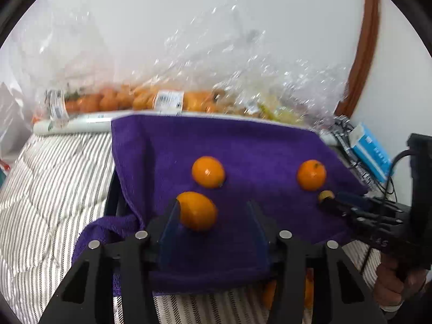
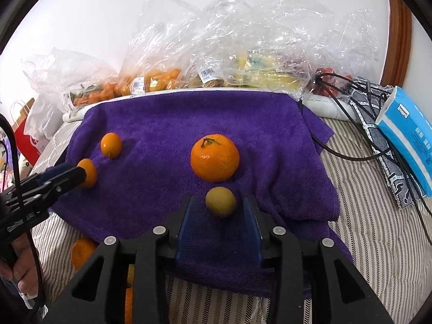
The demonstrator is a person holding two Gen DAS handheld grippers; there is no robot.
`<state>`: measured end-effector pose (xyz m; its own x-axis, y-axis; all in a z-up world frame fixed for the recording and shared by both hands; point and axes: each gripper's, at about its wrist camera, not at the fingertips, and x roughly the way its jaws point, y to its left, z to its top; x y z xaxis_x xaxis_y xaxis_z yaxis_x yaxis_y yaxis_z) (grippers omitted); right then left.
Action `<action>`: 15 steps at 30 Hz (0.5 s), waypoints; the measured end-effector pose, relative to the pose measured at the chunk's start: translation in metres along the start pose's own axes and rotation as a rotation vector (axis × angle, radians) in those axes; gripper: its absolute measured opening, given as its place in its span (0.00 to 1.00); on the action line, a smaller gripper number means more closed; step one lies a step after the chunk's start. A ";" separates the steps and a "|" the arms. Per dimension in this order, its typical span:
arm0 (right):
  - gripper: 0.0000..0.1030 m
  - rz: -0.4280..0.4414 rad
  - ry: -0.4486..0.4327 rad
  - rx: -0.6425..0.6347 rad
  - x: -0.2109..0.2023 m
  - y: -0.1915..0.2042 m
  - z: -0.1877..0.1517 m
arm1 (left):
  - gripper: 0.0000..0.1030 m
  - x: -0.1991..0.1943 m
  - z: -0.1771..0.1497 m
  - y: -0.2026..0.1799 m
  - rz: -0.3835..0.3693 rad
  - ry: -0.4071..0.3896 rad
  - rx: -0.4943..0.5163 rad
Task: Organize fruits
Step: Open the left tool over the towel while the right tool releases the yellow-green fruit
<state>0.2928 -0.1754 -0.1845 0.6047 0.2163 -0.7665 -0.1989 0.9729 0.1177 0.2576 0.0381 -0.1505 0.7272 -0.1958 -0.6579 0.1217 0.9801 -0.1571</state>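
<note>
A purple towel [image 1: 243, 145] [image 2: 194, 118] lies over a raised surface on the striped bed. On it are two small orange kumquats [image 1: 208, 171] [image 1: 198, 210], a larger mandarin with a stem [image 2: 215, 158] [image 1: 311, 175], and a small yellowish fruit [image 2: 220, 201] [image 1: 326, 195]. My left gripper [image 1: 213, 210] is open, with the nearer kumquat against its left finger. My right gripper [image 2: 219, 208] is open, with the yellowish fruit between its fingers, not clamped. In the right wrist view the kumquats [image 2: 111, 144] [image 2: 87, 172] sit at left by the left gripper's tip.
Clear plastic bags of oranges [image 1: 129, 100] [image 2: 151, 79] and yellow fruit [image 2: 259, 73] lie behind the towel against the white wall. A blue tissue pack [image 2: 407, 135] and black cables [image 2: 351, 145] lie at the right. More oranges [image 2: 82, 251] lie on the striped bedding [image 1: 48, 178] under the towel's front edge.
</note>
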 end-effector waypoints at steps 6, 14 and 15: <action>0.37 -0.002 -0.027 -0.003 -0.007 0.003 -0.001 | 0.51 -0.013 0.000 -0.010 -0.003 -0.051 0.041; 0.37 -0.022 -0.042 -0.031 -0.023 0.015 -0.004 | 0.51 -0.017 -0.003 -0.020 0.005 -0.064 0.062; 0.37 -0.032 -0.043 -0.039 -0.027 0.017 -0.006 | 0.51 -0.018 -0.003 -0.020 0.005 -0.064 0.060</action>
<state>0.2681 -0.1651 -0.1656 0.6434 0.1894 -0.7417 -0.2087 0.9756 0.0681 0.2395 0.0221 -0.1377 0.7696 -0.1902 -0.6095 0.1569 0.9817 -0.1082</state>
